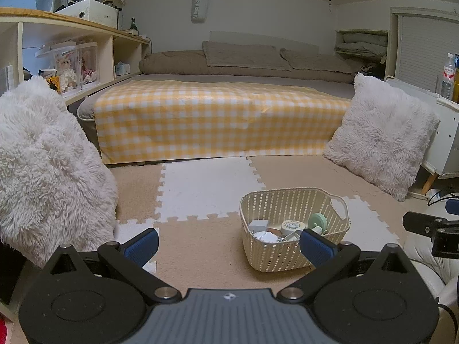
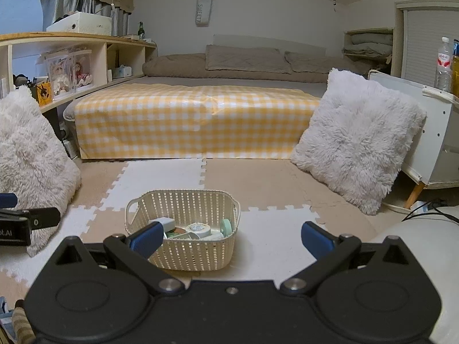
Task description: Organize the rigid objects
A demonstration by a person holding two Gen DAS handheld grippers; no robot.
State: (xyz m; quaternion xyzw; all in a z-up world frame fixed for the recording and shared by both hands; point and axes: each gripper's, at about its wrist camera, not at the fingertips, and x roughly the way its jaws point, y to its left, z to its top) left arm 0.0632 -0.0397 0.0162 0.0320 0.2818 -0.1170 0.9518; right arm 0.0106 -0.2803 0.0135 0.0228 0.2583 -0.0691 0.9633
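Left wrist view: the left gripper gapes wide and empty; the cream perforated plastic basket of small items sits lower right of centre on the beige-and-white foam puzzle mat.

Right wrist view: the right gripper likewise spreads wide, holding nothing; the basket stands lower left of centre.

1. "SWEET7", printed vertically on white pouch hanging on back wall; same pouch in right wrist view.
2. "ot.AI", partial white print on black body of left gripper, cut off at the frame edge in right wrist view.
3. Water bottle has a red label, text too small to read.
4. Round tin in basket has a printed lid, unreadable.
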